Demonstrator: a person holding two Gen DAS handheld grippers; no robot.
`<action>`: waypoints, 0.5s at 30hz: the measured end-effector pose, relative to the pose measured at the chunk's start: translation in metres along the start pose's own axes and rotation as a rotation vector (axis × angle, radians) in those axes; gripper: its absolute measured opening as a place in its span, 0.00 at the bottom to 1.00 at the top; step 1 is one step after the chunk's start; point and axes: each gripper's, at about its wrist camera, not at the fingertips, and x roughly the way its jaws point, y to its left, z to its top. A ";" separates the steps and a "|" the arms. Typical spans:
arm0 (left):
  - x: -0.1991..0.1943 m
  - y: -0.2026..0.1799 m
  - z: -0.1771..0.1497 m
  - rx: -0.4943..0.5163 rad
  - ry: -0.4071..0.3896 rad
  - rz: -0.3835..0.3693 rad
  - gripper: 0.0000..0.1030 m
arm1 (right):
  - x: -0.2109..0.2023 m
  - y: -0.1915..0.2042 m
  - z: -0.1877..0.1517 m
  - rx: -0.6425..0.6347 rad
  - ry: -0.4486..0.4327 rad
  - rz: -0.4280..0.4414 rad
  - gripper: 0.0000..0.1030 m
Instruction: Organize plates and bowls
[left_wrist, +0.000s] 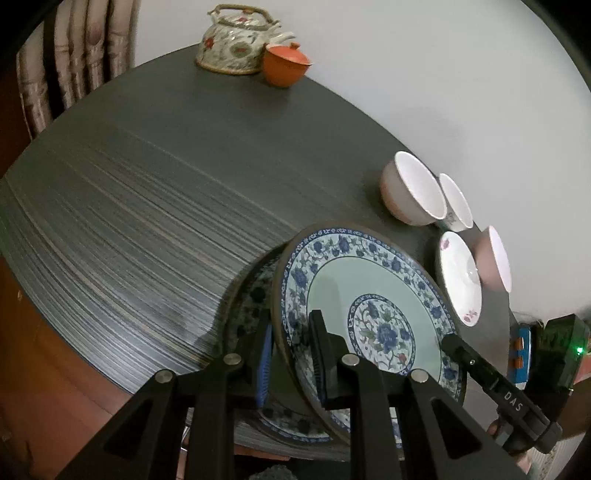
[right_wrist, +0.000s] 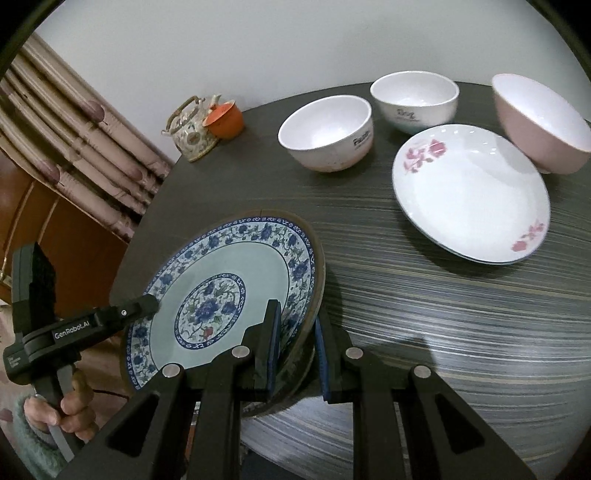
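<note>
A blue-and-white floral plate (left_wrist: 369, 295) (right_wrist: 229, 291) is held tilted above another similar plate (left_wrist: 255, 295) lying on the dark table. My left gripper (left_wrist: 291, 354) is shut on the top plate's rim. My right gripper (right_wrist: 295, 350) is shut on the opposite rim; it also shows in the left wrist view (left_wrist: 454, 341). A white plate with pink flowers (right_wrist: 469, 192) (left_wrist: 460, 277) lies to the right. Two white bowls (right_wrist: 325, 133) (right_wrist: 413, 99) and a pink bowl (right_wrist: 539, 125) stand behind it.
A floral teapot (left_wrist: 232, 44) (right_wrist: 190, 131) and an orange lidded cup (left_wrist: 286, 64) (right_wrist: 225, 120) stand at the table's far edge. A striped curtain (right_wrist: 74, 147) and a wooden cabinet (right_wrist: 74, 229) are to the left. The round dark table (left_wrist: 129, 221) has its edge near me.
</note>
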 end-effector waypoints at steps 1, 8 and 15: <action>0.002 0.003 0.000 -0.007 0.004 0.001 0.18 | 0.003 0.000 0.000 0.000 0.005 -0.001 0.16; 0.015 0.012 0.003 -0.033 0.026 0.011 0.17 | 0.022 0.004 -0.005 0.001 0.039 0.000 0.16; 0.024 0.016 -0.001 -0.035 0.069 0.027 0.18 | 0.030 0.003 -0.009 0.002 0.078 -0.004 0.17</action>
